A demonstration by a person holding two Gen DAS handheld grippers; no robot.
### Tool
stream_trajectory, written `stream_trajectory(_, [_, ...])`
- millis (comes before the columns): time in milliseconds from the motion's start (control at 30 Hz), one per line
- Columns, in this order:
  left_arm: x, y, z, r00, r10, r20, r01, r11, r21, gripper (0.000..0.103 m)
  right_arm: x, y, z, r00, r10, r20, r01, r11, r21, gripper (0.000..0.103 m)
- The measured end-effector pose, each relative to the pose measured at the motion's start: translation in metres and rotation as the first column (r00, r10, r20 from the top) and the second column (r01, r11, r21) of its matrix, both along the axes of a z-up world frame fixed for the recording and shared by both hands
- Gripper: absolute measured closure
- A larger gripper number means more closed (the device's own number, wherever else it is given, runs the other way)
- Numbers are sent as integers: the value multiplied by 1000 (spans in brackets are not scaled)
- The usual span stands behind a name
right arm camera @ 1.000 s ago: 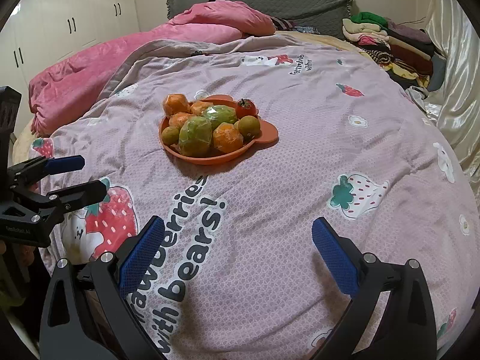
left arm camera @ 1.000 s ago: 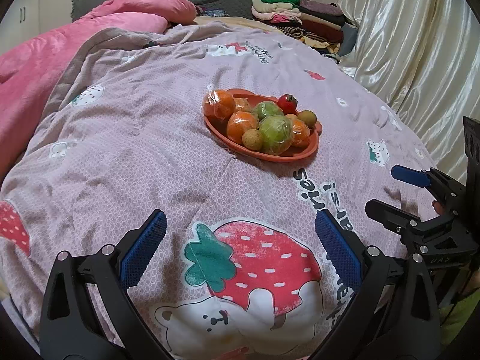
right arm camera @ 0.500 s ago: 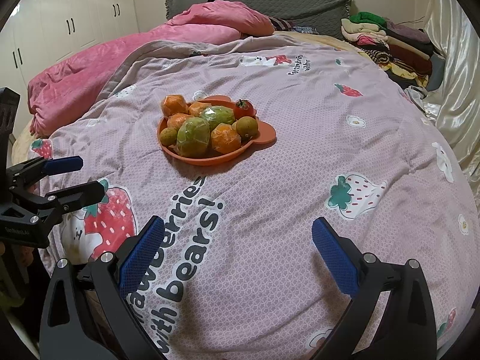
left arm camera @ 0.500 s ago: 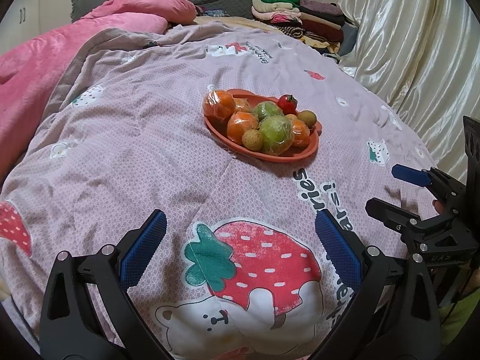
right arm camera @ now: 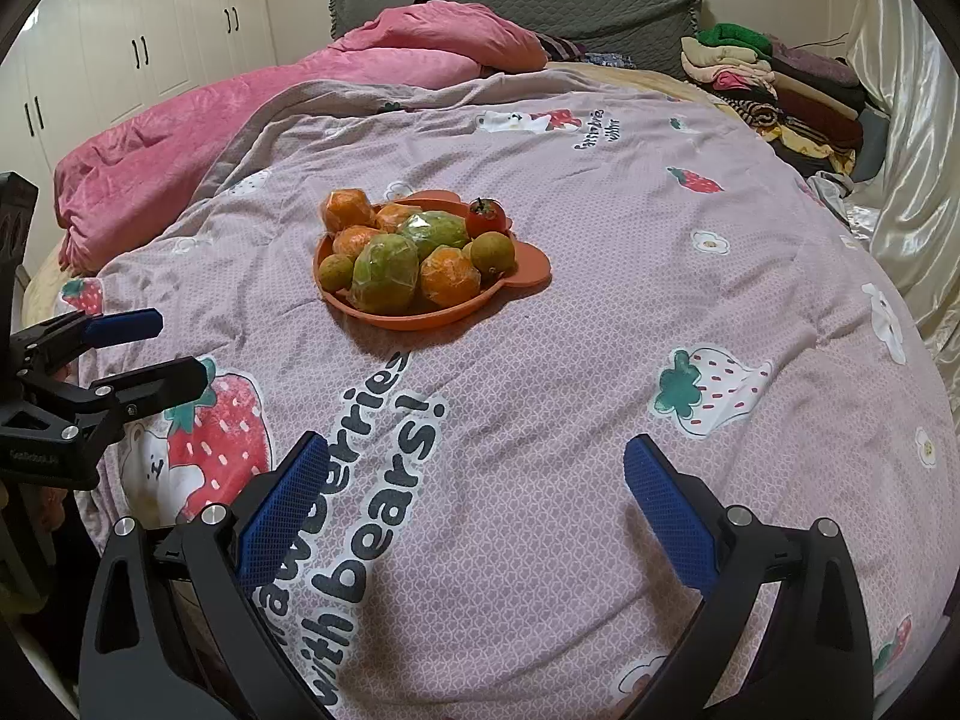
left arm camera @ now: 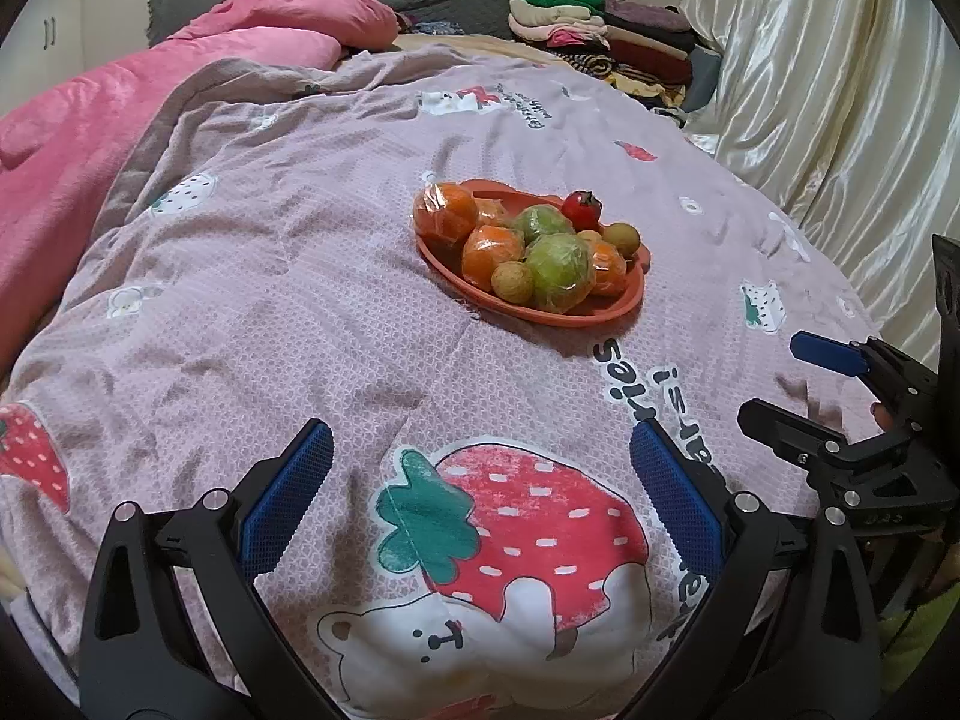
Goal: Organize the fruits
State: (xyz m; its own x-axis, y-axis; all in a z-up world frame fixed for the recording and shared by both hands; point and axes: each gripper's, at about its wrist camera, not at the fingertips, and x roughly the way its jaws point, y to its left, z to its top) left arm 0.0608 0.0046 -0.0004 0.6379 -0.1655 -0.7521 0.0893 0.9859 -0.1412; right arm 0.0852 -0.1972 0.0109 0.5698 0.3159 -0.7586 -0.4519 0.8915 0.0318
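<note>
An orange plate (left arm camera: 624, 307) (right arm camera: 534, 276) sits in the middle of the bed, piled with fruit: wrapped oranges (left arm camera: 493, 249) (right arm camera: 449, 275), wrapped green fruits (left arm camera: 559, 272) (right arm camera: 384, 271), small brownish-green fruits (left arm camera: 512, 282) (right arm camera: 492, 252) and a red tomato (left arm camera: 581, 210) (right arm camera: 485, 216). My left gripper (left arm camera: 480, 480) is open and empty above the quilt's near part, well short of the plate. My right gripper (right arm camera: 474, 492) is open and empty, also near the bed's front. Each gripper shows in the other's view, the right (left arm camera: 780, 384) and the left (right arm camera: 150, 348).
A lilac quilt (left arm camera: 270, 300) (right arm camera: 630, 300) with strawberry and bear prints covers the bed. A pink blanket (left arm camera: 90, 138) (right arm camera: 240, 108) lies at the left and back. Folded clothes (left arm camera: 600, 30) (right arm camera: 780, 78) are stacked at the back right. Cream curtains (left arm camera: 840, 90) hang on the right.
The right wrist view has shifted slightly; the plate sits a little further left and lower in it. The left gripper has barely moved. Both stay open.
</note>
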Motion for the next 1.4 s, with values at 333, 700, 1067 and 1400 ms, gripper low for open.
stream_trajectory(333, [0,0,0,1000,5,0,-5,1000,5,10,0,0,-1,1000,-1,0,1,1000,-2,5])
stream_trajectory(700, [0,0,3,1000,16,6,-16,1000,18,10,0,-1,-1,1000,-2,-2,2,1000,-5,5])
stream_trajectory(1067, [7,5,-1,997,77,-19,-76,994,76,10,1,-6,1,1000,-22,6,22,1000,3,5])
stream_trajectory(1400, [28,51,23,978,206,25,-207,975,80,10,24,-34,5,996,-89,29,88,996,11,5])
